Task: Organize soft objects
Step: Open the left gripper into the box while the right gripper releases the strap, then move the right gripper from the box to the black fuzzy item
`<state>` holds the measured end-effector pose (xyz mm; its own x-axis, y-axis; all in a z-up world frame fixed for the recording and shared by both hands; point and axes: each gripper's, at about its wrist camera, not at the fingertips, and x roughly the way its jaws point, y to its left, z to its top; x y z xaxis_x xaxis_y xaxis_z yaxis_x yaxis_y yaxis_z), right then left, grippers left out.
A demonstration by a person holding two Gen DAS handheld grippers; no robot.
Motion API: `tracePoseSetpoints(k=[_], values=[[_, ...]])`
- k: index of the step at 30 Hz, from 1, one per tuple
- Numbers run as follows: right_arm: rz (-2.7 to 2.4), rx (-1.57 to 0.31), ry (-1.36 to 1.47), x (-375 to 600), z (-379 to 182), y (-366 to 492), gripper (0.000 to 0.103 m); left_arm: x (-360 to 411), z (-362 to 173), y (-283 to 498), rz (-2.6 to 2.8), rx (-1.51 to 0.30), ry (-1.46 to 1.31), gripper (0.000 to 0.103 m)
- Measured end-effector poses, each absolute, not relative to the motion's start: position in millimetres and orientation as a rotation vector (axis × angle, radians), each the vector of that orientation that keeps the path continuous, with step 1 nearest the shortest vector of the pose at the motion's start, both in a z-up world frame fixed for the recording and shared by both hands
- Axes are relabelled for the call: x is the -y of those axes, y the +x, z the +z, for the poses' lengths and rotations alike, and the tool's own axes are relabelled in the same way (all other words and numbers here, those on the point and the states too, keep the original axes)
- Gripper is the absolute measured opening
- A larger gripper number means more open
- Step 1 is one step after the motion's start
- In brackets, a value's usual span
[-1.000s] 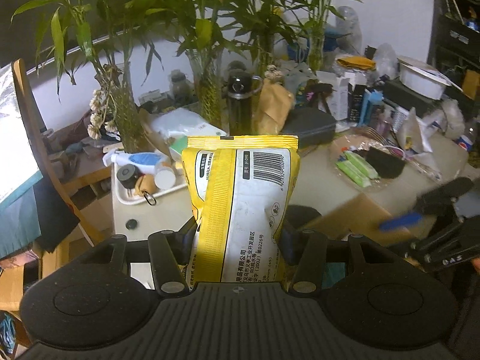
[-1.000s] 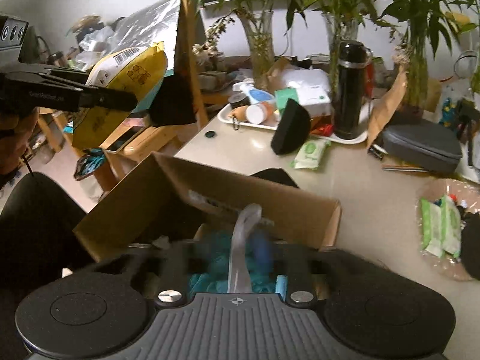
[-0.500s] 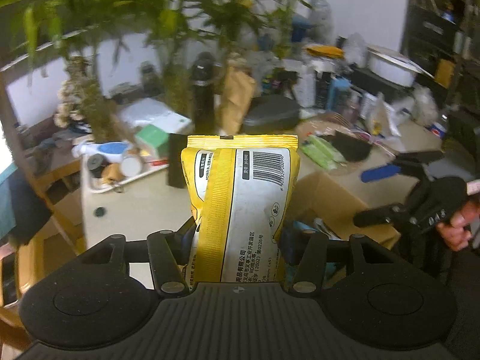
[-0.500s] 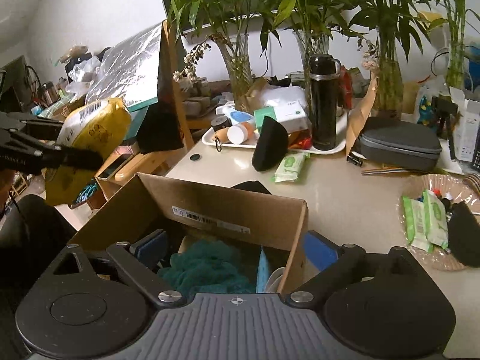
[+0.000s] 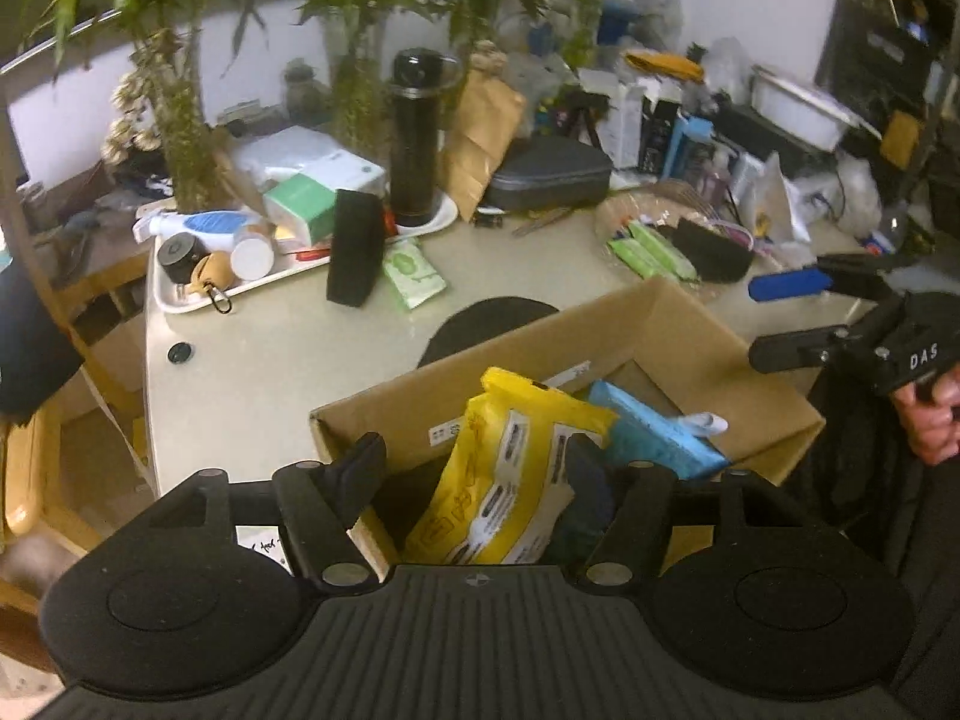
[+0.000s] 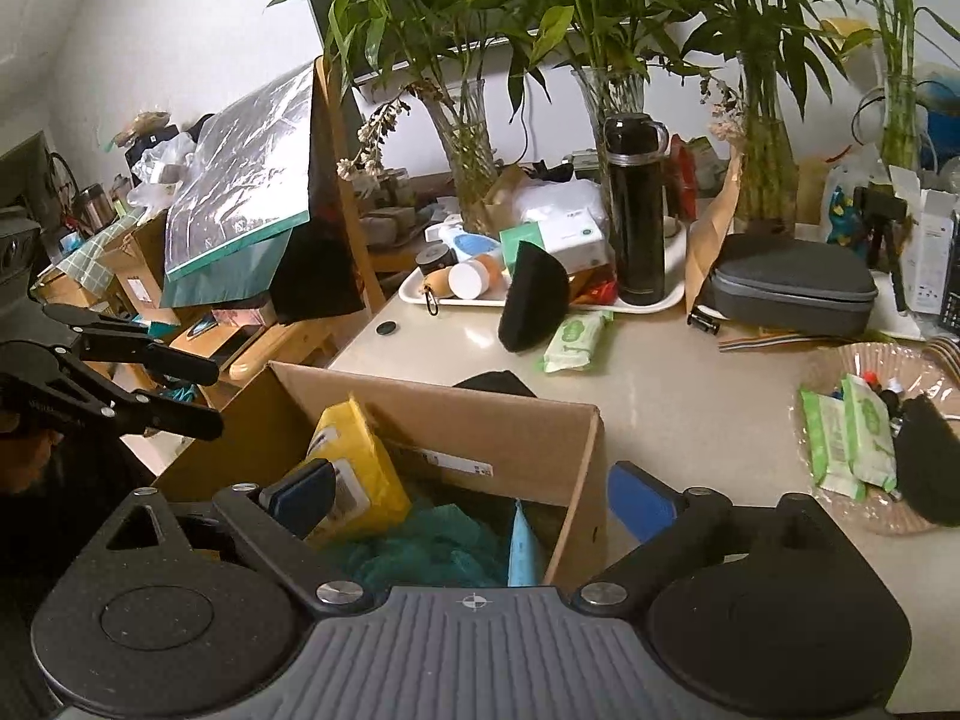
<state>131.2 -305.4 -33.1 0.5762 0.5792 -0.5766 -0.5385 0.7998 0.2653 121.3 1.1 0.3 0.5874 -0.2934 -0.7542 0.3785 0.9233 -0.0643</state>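
Now inside the cardboard box (image 5: 690, 324), the yellow packet (image 5: 510, 480) leans tilted between the spread fingers of the left hand-held gripper (image 5: 474, 468), which is open and apart from it; beside the packet lie a light blue pack (image 5: 654, 438) and a teal mesh bundle (image 6: 432, 546); the right hand-held gripper (image 6: 474, 492) hangs open over the box's near corner, holding nothing; the box stands on the worktop (image 5: 270, 360), near a white tray (image 5: 174, 300) carrying a black flask (image 5: 414, 138).
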Motion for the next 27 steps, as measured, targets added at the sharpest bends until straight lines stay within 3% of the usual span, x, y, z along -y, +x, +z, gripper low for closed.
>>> tracePoseSetpoints(k=[4,8,11,13,14,24,25,27], values=[[0.657,-0.696,0.061,302.7,-32.5,132.5,0.097,-5.4,0.6,121.2,-0.379,-0.843,0.091,0.063],[0.661,-0.693,0.049,299.6,-32.5,132.1,0.097,-3.8,-2.8,119.0,-0.393,-0.851,0.105,0.033],[0.658,-0.692,0.047,298.0,-32.5,132.5,0.097,-0.5,-8.8,115.7,-0.406,-0.855,0.135,0.017],[0.657,-0.692,0.047,297.4,-32.5,132.9,0.097,3.1,-13.2,113.4,-0.419,-0.859,0.155,0.014],[0.657,-0.693,0.046,297.6,-32.5,132.9,0.097,3.6,-15.3,112.5,-0.425,-0.86,0.162,0.007],[0.655,-0.695,0.024,292.9,-33.5,133.1,0.097,10.5,-22.2,109.8,-0.445,-0.839,0.219,0.011],[0.654,-0.695,0.024,292.9,-33.5,133.3,0.097,10.7,-21.6,109.5,-0.446,-0.835,0.222,0.014],[0.652,-0.695,0.026,292.9,-33.6,133.3,0.098,10.5,-19.0,108.9,-0.443,-0.814,0.219,0.041]])
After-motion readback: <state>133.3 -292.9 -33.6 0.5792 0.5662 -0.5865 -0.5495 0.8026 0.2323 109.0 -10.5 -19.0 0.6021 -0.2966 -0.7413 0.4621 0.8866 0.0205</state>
